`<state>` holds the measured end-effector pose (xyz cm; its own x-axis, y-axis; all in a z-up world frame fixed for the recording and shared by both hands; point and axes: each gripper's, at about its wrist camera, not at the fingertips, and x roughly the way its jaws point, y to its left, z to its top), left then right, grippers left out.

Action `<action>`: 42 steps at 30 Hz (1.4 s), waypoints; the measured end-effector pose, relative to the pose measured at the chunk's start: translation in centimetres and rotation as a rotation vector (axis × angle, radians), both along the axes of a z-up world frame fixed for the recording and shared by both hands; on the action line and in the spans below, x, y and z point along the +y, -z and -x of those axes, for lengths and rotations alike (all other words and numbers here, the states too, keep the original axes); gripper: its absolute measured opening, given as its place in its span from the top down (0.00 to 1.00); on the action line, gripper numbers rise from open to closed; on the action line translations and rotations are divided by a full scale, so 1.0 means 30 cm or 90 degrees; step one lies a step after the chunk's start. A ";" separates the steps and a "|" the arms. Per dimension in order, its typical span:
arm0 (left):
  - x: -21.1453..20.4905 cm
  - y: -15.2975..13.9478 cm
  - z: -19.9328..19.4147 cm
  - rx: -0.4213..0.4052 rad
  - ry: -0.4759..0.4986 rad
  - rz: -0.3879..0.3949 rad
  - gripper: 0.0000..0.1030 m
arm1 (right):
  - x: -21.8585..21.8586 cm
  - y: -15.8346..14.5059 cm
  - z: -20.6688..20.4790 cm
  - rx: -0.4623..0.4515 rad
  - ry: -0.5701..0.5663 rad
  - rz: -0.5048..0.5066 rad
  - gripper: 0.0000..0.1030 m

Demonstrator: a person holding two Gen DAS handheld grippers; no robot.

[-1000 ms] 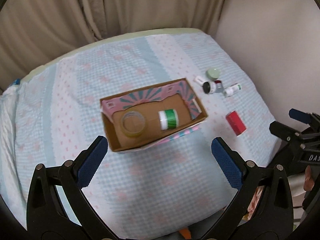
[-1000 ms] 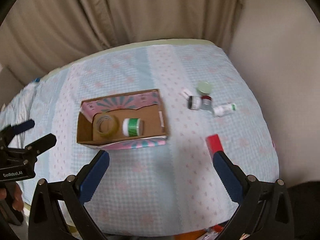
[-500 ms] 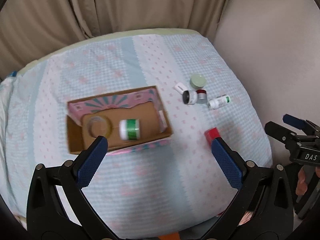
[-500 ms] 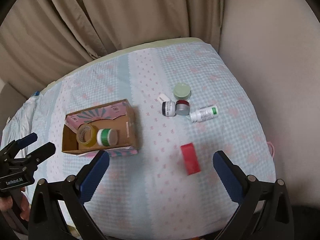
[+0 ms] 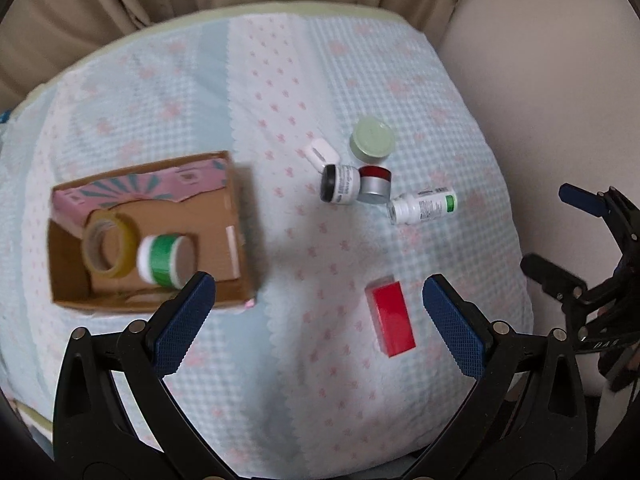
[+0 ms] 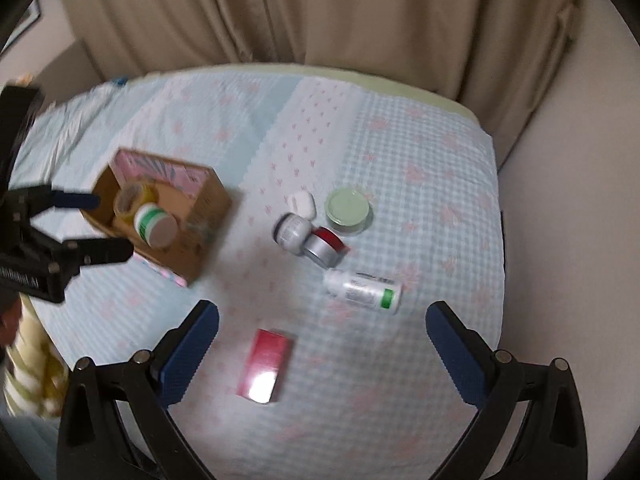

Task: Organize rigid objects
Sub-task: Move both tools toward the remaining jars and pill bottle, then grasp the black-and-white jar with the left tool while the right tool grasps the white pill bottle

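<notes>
A cardboard box sits on the left of the bed and holds a yellow tape roll and a green-banded jar. A red box lies near the front. Behind it lie a white bottle, a red-topped tin, a black-capped jar, a green lid and a small white case. My left gripper is open and empty above the bed, left of the red box. My right gripper is open and empty above the red box.
The bed has a light blue checked cover with pink flowers. Beige curtains hang behind it and a plain wall runs along its right side. The other gripper shows at each view's edge.
Both grippers have moved right and closer to the bed. The loose items and the red box now sit nearer the middle of both views; the cardboard box has shifted left.
</notes>
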<state>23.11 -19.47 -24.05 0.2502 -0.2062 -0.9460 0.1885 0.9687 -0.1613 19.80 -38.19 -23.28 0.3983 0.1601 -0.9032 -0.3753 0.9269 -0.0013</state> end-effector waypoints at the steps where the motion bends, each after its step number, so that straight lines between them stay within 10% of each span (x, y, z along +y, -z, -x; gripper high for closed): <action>1: -0.019 0.029 -0.027 0.009 0.004 -0.001 0.00 | -0.009 0.029 -0.014 0.004 -0.013 0.006 0.00; 18: -0.223 0.485 -0.423 0.121 0.072 -0.075 0.03 | -0.001 0.511 -0.180 0.066 -0.285 0.234 0.14; 33: -0.284 0.658 -0.548 0.162 0.081 -0.096 0.12 | 0.040 0.713 -0.298 0.116 -0.427 0.259 0.39; 38: -0.284 0.739 -0.574 0.227 0.064 -0.059 0.50 | 0.062 0.737 -0.292 0.114 -0.458 0.281 0.43; 42: -0.305 0.732 -0.566 0.199 0.072 -0.072 0.51 | 0.060 0.724 -0.288 0.114 -0.450 0.277 0.44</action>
<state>40.08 -28.62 -46.01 -0.0744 -0.1049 -0.9917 0.2547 0.9595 -0.1206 28.45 -36.38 -44.99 0.1805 -0.0594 -0.9818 -0.8945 0.4052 -0.1890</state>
